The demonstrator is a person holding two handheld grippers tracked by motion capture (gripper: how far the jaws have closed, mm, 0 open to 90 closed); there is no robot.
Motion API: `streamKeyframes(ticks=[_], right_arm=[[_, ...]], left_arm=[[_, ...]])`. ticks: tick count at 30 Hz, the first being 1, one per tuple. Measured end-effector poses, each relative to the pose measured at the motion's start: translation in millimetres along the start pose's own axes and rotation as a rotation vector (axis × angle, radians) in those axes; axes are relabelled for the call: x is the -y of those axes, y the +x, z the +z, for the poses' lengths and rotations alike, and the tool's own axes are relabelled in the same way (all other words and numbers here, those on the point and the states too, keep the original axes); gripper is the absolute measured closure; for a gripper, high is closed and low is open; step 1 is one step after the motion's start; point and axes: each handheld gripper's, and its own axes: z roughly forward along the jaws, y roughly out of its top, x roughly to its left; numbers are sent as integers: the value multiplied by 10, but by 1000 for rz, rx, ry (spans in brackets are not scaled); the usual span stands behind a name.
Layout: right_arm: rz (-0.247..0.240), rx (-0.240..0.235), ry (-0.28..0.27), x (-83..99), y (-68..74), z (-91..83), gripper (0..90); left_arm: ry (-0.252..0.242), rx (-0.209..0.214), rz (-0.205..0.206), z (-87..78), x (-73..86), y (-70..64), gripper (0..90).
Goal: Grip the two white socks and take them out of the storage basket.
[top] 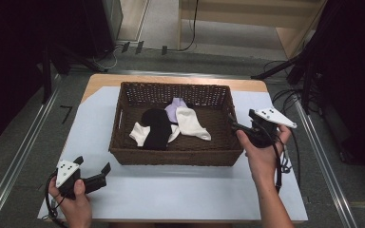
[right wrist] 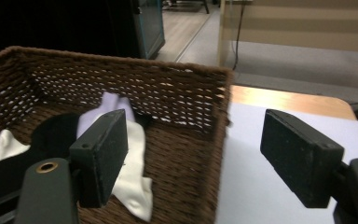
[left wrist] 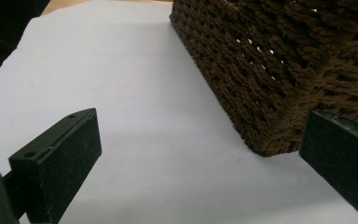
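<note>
The right gripper (top: 237, 127) is held at the basket's (top: 176, 157) right rim, its jaws spread wide and empty; in the right gripper view the basket's right wall (right wrist: 221, 140) is seen between the two jaws, one jaw standing over the inside and the other over the white sheet (right wrist: 261, 186); nothing is grasped. The socks lie inside the basket: a black sock (top: 157, 128), a white sock (top: 192, 124), a lilac sock (top: 173, 110). The left gripper (top: 94, 171) is held low over the sheet near the basket's front left corner (left wrist: 270, 144), its jaws released wide, touching nothing.
</note>
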Motion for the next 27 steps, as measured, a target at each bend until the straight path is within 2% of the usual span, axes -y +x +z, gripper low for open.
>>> streamKeyframes(ticks=[5, 11, 21, 25, 27], right_arm=[[-21, -11, 15, -71, 165, 142, 232], [-24, -18, 42, -127, 341, 383, 223], [-31, -37, 77, -200, 564, 728, 234], [-53, -44, 137, -161, 617, 900, 253], [-49, -54, 164, -158, 616, 951, 260]], left_arm=[[-1, 5, -4, -3, 1, 5, 0], [-5, 5, -13, -3, 2, 8, 0], [-7, -6, -6, -6, 4, -2, 0], [-7, -4, -6, -8, 4, -2, 0], [-8, -5, -4, -6, 5, -4, 0]])
